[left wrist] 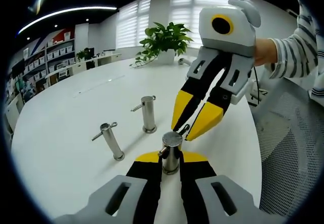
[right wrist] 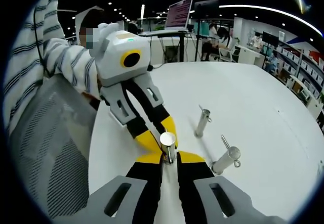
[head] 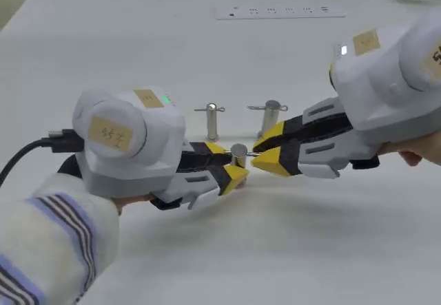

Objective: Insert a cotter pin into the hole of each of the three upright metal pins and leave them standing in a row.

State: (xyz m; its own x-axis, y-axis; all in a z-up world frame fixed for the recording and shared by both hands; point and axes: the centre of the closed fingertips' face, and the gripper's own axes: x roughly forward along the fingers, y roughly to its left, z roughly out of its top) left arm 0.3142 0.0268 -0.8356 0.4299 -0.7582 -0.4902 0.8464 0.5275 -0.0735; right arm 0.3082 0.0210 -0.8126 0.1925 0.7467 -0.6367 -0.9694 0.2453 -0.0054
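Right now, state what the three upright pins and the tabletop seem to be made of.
The front pin, left rear pin and right rear pin: metal, likely steel, by their silvery gloss and bright highlights. The tabletop: smooth white with a soft sheen, perhaps laminate; the look leaves it open.

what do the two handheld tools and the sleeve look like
Both the left tool and right tool have pale grey rounded housings, black jaws tipped yellow, and tan handwritten labels. A black cable leaves the left one. The sleeve is white with dark stripes.
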